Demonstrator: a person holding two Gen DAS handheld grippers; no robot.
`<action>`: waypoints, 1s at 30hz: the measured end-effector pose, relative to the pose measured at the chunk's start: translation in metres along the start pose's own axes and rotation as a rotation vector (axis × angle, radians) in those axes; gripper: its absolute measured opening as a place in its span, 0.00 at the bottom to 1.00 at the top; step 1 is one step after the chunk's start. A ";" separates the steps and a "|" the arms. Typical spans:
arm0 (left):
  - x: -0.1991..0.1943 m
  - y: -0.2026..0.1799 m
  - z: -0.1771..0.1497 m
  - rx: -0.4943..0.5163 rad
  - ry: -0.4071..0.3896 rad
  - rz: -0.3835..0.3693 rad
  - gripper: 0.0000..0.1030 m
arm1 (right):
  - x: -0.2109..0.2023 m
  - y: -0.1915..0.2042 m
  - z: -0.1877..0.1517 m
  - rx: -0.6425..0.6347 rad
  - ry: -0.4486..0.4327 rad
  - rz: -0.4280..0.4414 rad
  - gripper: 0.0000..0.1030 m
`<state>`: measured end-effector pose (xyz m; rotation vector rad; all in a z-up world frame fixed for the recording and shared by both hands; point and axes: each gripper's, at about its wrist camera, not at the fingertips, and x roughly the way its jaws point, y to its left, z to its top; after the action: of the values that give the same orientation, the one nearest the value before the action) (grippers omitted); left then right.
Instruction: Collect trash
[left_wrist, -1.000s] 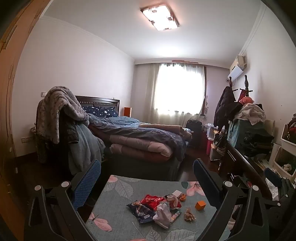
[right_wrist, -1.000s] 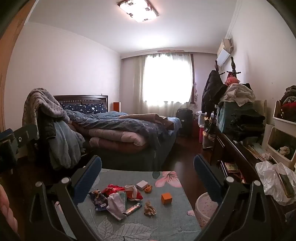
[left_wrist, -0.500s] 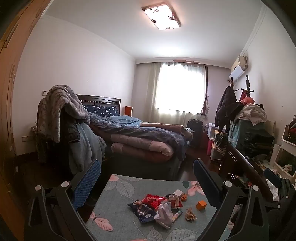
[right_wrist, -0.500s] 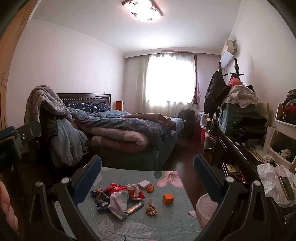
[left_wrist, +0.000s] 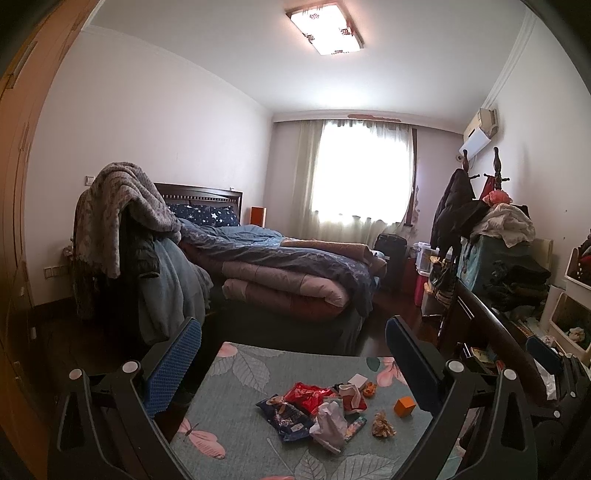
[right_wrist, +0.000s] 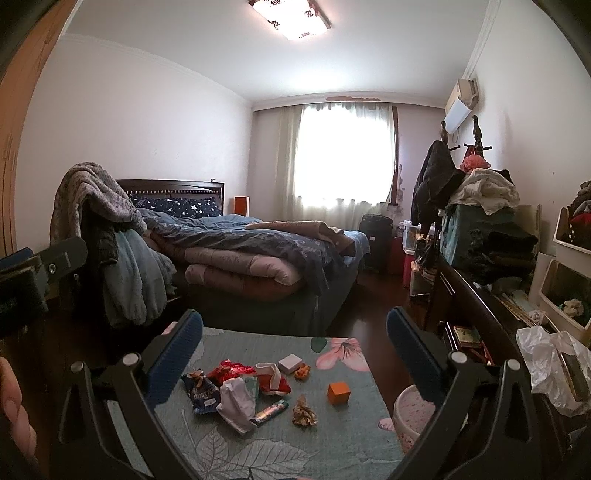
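Trash lies on a table with a teal leaf-print cloth (left_wrist: 240, 417) (right_wrist: 332, 439): a dark blue snack bag (left_wrist: 284, 415) (right_wrist: 201, 393), a red wrapper (left_wrist: 308, 395) (right_wrist: 231, 369), a crumpled white tissue (left_wrist: 328, 426) (right_wrist: 236, 400), a crumpled brown ball (left_wrist: 382, 426) (right_wrist: 303, 408), an orange cube (left_wrist: 404, 406) (right_wrist: 338, 392), a small white box (right_wrist: 290, 363) and a candy bar wrapper (right_wrist: 269, 408). My left gripper (left_wrist: 293, 350) and right gripper (right_wrist: 295, 341) are both open and empty, held above the table's near side.
A pale speckled waste bin (right_wrist: 412, 413) stands by the table's right side. A bed with piled quilts (left_wrist: 295, 273) lies beyond the table. A dark dresser with clothes and a white plastic bag (right_wrist: 546, 365) lines the right wall.
Both cameras have drifted slightly, so the trash appears a little lower and nearer. Both grippers stay open and nothing was touched.
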<state>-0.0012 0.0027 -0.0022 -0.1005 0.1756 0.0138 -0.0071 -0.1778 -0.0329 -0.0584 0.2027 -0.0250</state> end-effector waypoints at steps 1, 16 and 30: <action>0.002 0.003 -0.003 0.000 0.002 0.001 0.97 | 0.002 0.001 -0.001 -0.001 0.004 0.001 0.97; 0.069 0.006 -0.052 -0.009 0.166 0.009 0.96 | 0.059 -0.001 -0.032 -0.001 0.158 0.022 0.97; 0.052 0.002 -0.025 0.004 0.078 -0.016 0.96 | 0.053 -0.008 -0.029 0.016 0.126 0.018 0.97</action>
<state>0.0454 0.0022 -0.0355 -0.0983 0.2525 -0.0066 0.0383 -0.1893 -0.0711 -0.0394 0.3293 -0.0119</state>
